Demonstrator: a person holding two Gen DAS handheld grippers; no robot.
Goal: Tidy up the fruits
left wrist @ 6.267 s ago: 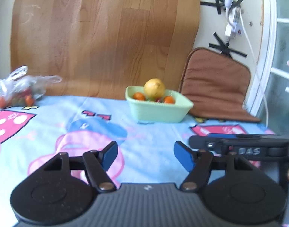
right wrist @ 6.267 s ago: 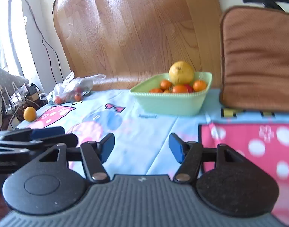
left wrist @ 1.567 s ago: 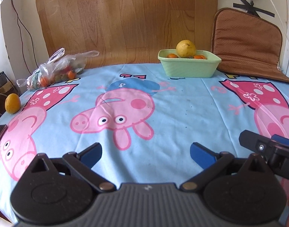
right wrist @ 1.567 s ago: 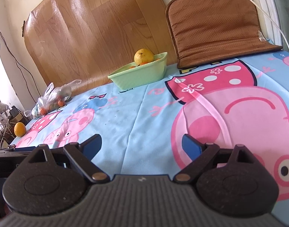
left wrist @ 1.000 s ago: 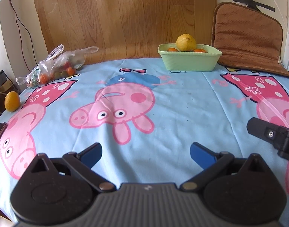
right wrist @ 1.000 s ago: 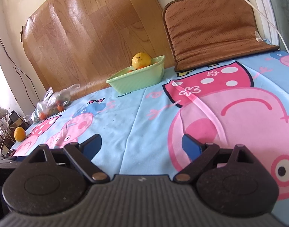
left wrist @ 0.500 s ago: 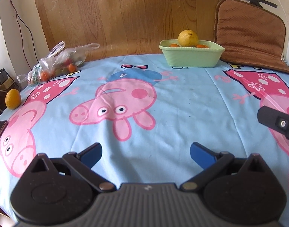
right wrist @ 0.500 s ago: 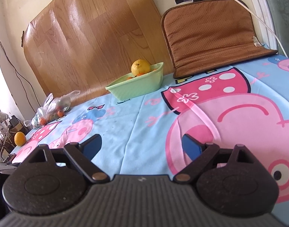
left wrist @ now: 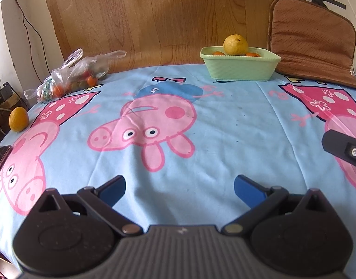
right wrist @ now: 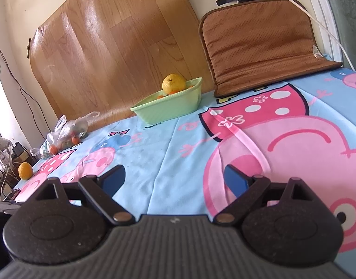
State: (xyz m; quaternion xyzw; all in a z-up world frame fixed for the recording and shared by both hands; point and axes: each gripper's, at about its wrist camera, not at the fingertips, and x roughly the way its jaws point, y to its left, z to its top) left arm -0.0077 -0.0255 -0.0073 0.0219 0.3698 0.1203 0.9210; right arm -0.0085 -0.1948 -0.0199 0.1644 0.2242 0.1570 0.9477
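Both the left gripper (left wrist: 179,191) and right gripper (right wrist: 174,180) hover wide apart and empty above a cartoon-pig tablecloth (left wrist: 224,125), a lone orange (left wrist: 18,119) at its far-left edge, well apart from the green fruit basket (left wrist: 240,66)

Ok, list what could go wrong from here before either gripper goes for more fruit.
1. The loose orange sits at the very edge of the cartoon-print cloth; a nudge could likely roll it off.
2. The big yellow citrus rides above the rim of the green basket; adding more fruit might dislodge it.
3. The fruits in the plastic bag are wrapped in crumpled film, so open fingers may pinch plastic instead of fruit.
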